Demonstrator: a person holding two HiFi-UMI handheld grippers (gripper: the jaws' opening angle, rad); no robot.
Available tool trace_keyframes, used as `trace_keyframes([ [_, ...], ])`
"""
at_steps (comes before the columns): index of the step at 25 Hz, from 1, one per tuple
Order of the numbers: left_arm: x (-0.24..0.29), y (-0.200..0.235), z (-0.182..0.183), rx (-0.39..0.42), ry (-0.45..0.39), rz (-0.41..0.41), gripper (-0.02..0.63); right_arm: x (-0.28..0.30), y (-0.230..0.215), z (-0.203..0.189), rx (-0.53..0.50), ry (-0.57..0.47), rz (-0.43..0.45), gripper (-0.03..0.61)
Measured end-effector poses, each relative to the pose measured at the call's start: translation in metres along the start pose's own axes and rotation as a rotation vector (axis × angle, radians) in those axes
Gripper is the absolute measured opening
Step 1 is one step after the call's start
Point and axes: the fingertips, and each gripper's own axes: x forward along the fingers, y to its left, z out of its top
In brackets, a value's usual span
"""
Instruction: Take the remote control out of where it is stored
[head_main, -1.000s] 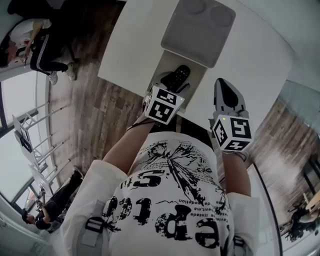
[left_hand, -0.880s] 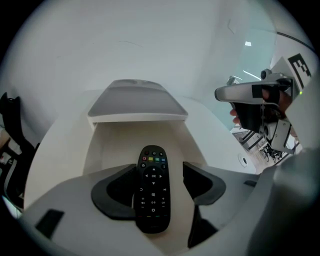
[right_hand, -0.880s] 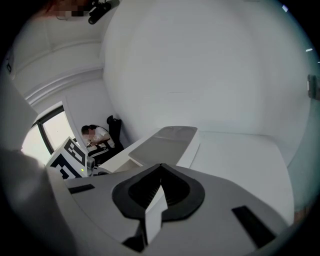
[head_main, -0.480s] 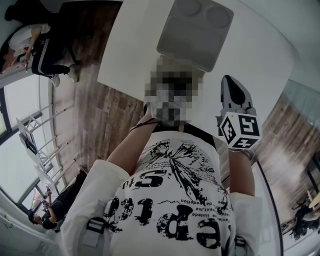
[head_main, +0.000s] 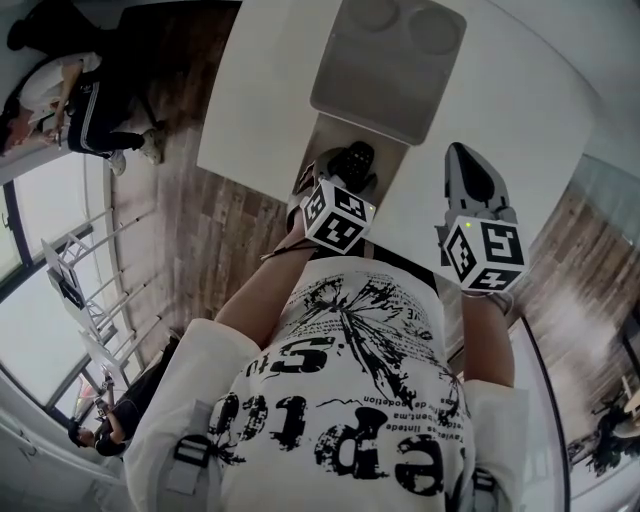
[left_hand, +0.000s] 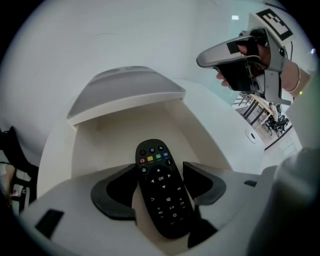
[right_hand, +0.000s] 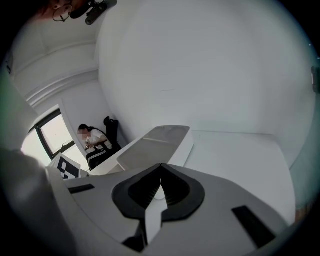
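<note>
1. My left gripper's (left_hand: 159, 176) jaws were closed on the remote (left_hand: 161, 187). One dark pad pressed against each long edge about its middle.
2. The remote's end with the coloured buttons pointed out past my tips, and its other end ran back between the jaws toward me.
3. The remote was in the open box (left_hand: 115, 135), face up over the pale floor. I could not tell whether it was resting on that floor or just clear of it.
4. Ahead of my left tips stood the box's back wall, and above it hung the grey lid (left_hand: 125, 90), raised over the opening.
5. My right gripper's (right_hand: 161, 170) jaws were together with their tips touching and nothing between them.
6. The right gripper hung over the white table (right_hand: 235, 155), to the right of the box and apart from it. From my left jaws it showed high and to the right.
7. Ahead and a little left of my right tips lay the grey lid. Far off to their left, a person (right_hand: 95, 145) sat by a window.
</note>
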Motion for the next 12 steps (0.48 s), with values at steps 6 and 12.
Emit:
trace_keyframes([
  [6,-0.004,0.0,0.0,-0.013,0.016,0.005,0.279,-0.003,0.005,0.004,0.009,-0.004,-0.002,0.002],
  [12,-0.004,0.007,-0.001,-0.016,0.024,-0.011,0.275,-0.002,0.007,0.013,-0.016,-0.018,-0.007,0.002],
])
